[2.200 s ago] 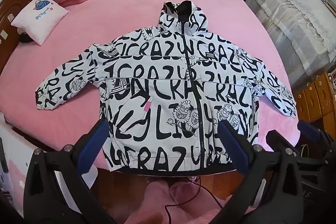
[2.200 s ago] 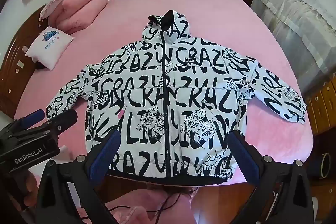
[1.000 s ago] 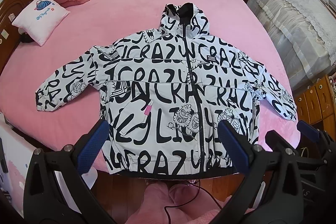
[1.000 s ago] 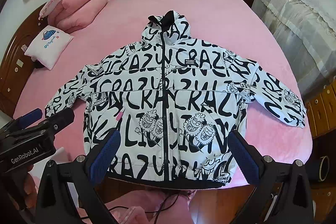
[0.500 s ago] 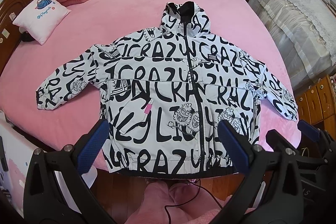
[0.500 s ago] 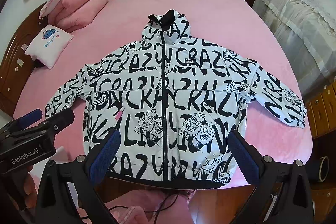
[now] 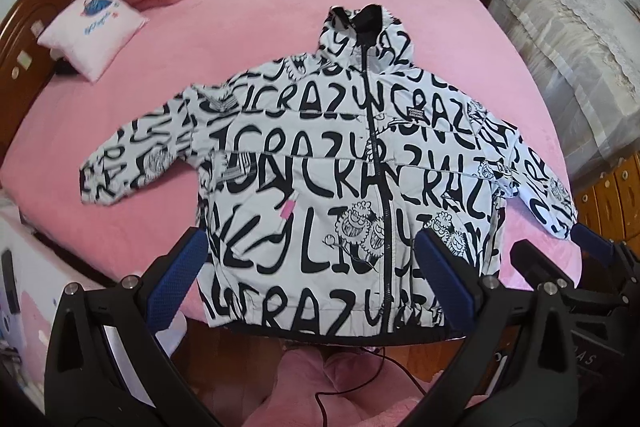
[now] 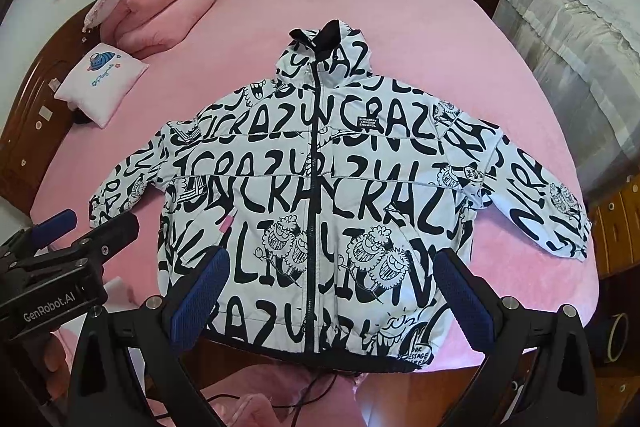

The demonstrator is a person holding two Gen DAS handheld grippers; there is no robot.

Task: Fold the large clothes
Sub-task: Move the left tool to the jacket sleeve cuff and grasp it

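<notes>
On pink bed (image 8: 400, 27), jacket (image 8: 320, 207) unmoved.

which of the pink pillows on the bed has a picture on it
The small pale pink square pillow with a blue cartoon print, lying by the dark wooden headboard. The two plump darker pink pillows stacked behind it are plain.

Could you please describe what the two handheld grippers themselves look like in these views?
Both the left gripper and right gripper have black angular frames with silver bolts and two fingers faced with textured blue pads. The left gripper's body reads "GenRobot.AI" in white.
</notes>
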